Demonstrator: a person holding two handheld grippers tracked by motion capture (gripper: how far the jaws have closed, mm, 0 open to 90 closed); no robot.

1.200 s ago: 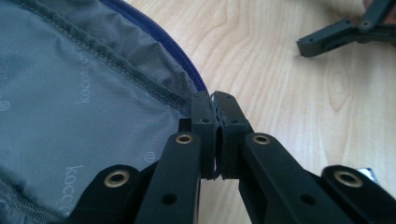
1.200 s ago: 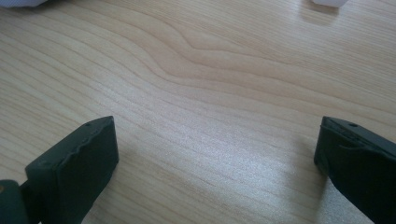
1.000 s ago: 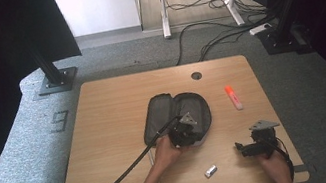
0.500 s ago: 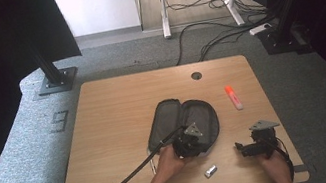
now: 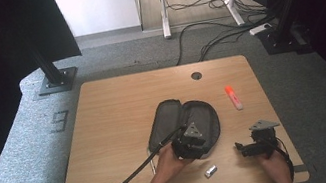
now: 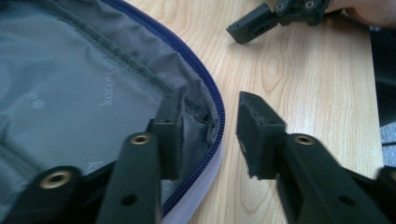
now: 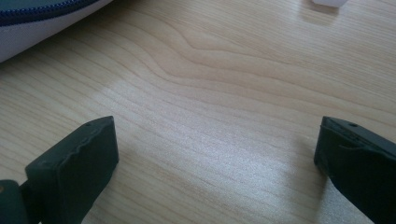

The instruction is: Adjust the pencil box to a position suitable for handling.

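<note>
A dark zip pouch (image 5: 181, 121) lies open in the middle of the wooden table (image 5: 116, 125), grey lining up. My left gripper (image 5: 191, 143) sits at its near right edge. In the left gripper view (image 6: 208, 105) the jaws stand open astride the pouch's blue zipper rim (image 6: 215, 109), one inside on the lining, the other over bare wood. My right gripper (image 5: 251, 147) rests near the table's front right corner. In its own view (image 7: 217, 126) it is wide open over bare wood, with nothing between the jaws.
An orange highlighter (image 5: 233, 97) lies to the right of the pouch. A small silvery object (image 5: 210, 171) rests near the front edge between the two grippers. A round cable hole (image 5: 196, 75) is at the table's back. The left gripper's cable (image 5: 121, 182) trails off the front left.
The left gripper has moved toward the front edge and slightly right along the pouch, and the pouch shifted a little the same way. The right gripper has stayed put.
</note>
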